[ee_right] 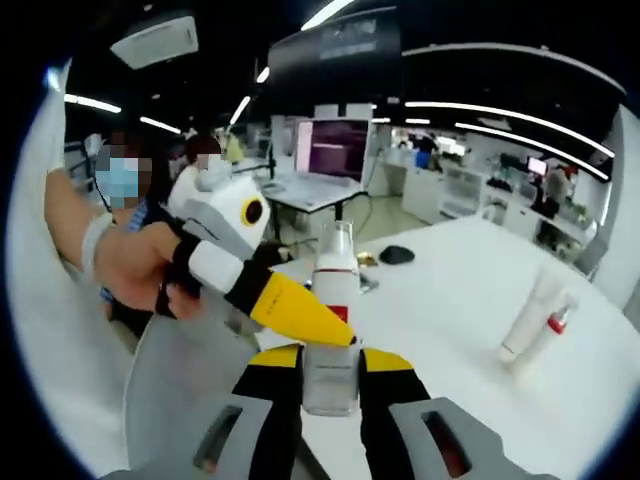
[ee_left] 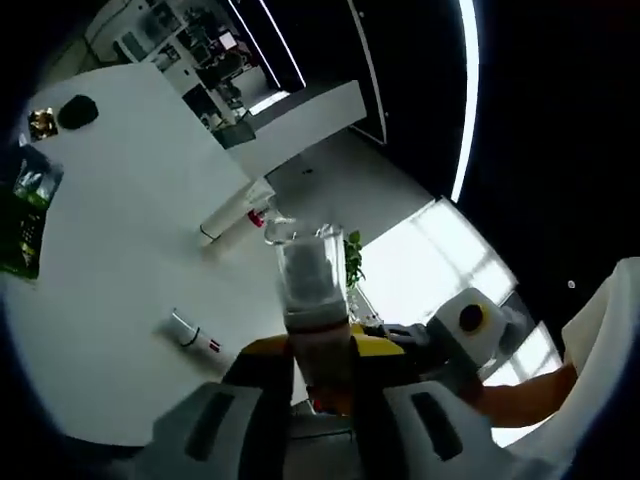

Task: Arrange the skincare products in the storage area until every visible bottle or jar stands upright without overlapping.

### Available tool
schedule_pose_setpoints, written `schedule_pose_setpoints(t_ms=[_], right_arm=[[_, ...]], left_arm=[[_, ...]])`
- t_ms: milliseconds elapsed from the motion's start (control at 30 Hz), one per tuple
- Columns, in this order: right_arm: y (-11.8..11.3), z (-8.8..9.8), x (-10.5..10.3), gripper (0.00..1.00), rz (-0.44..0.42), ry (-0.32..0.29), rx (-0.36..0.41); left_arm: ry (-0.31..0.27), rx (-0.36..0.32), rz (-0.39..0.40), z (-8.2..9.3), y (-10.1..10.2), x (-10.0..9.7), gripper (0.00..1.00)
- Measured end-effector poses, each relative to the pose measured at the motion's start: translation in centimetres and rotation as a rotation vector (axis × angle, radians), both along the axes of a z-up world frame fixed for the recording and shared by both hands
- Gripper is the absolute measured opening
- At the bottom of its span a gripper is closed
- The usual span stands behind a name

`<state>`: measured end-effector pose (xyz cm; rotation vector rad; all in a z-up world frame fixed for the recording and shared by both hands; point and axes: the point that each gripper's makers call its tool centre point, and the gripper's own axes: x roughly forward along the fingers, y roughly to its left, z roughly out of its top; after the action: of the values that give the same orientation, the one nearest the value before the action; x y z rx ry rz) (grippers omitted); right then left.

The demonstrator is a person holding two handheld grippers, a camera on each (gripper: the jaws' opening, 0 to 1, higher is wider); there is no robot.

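Observation:
A slim bottle (ee_left: 311,285) with a clear cap and a white collar is held up over the edge of the white table (ee_left: 130,270). My left gripper (ee_left: 320,352) is shut on its lower body. My right gripper (ee_right: 330,362) is shut on the clear base of the same bottle (ee_right: 335,275). The left gripper (ee_right: 298,308), held by a hand, reaches in from the left with a yellow jaw across the bottle. The right gripper (ee_left: 445,335) enters the left gripper view from the right. A white tube (ee_left: 232,215) lies on the table beside a small red-capped item (ee_left: 257,217). Another small tube (ee_left: 190,334) lies flat nearer.
A green packet (ee_left: 24,215), a gold-lidded jar (ee_left: 42,122) and a black round object (ee_left: 78,110) sit at the table's far side. Beyond the table are office desks and a monitor (ee_right: 335,148). A person (ee_right: 120,200) stands at the left, close to the table edge.

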<state>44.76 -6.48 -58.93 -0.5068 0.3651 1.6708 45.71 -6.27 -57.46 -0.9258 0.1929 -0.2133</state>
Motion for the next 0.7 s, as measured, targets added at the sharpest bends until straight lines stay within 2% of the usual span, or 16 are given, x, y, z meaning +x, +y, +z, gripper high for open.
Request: schedule_pose_setpoints(t_ms=[67,133,200,267,367,467,500,600,633,667,700], right_arm=[[-0.1,0.1,-0.3,0.17,0.011,-0.011,0.000],[-0.4,0.2,-0.8,0.21,0.026,0.037,0.003],[-0.9,-0.4,-1.1,0.26,0.046,0.055,-0.034],[-1.4,-0.4,-1.0,0.26,0.066,0.038,-0.034],[-2.1,0.5,-1.1,0.29,0.069,0.094,-0.002],[-2.2,1.2,-0.9,0.29,0.053,0.163,0.048],[-2.0,1.5,-0.8,0.28,0.037,0.187,0.068],[-1.5,1.6,-0.8,0.28,0.040,0.210,0.068],[-1.9,0.9,-1.3,0.27,0.073,0.200,0.009],[-1.8,0.8,-1.3,0.27,0.082,0.198,0.015],[-1.9,0.9,-1.5,0.27,0.084,0.238,0.023]], left_arm=[[-0.007,0.039,-0.009,0.2,-0.2,-0.1,0.14],[-0.002,0.063,-0.022,0.2,-0.3,-0.1,0.14],[-0.002,0.132,-0.023,0.2,0.1,-0.2,0.14],[0.021,0.194,-0.018,-0.2,0.6,-0.5,0.14],[0.076,0.319,-0.043,-1.4,0.8,-1.3,0.14],[0.089,0.395,-0.075,-2.0,0.7,-1.4,0.14],[0.089,0.403,-0.084,-2.2,0.5,-1.3,0.14],[0.097,0.475,-0.144,-2.9,-0.8,-1.4,0.14],[0.102,0.483,-0.132,-3.1,-0.6,-1.5,0.14],[0.106,0.473,-0.156,-3.3,-0.8,-1.7,0.14],[0.080,0.481,-0.170,-3.0,-1.0,-1.8,0.14]])
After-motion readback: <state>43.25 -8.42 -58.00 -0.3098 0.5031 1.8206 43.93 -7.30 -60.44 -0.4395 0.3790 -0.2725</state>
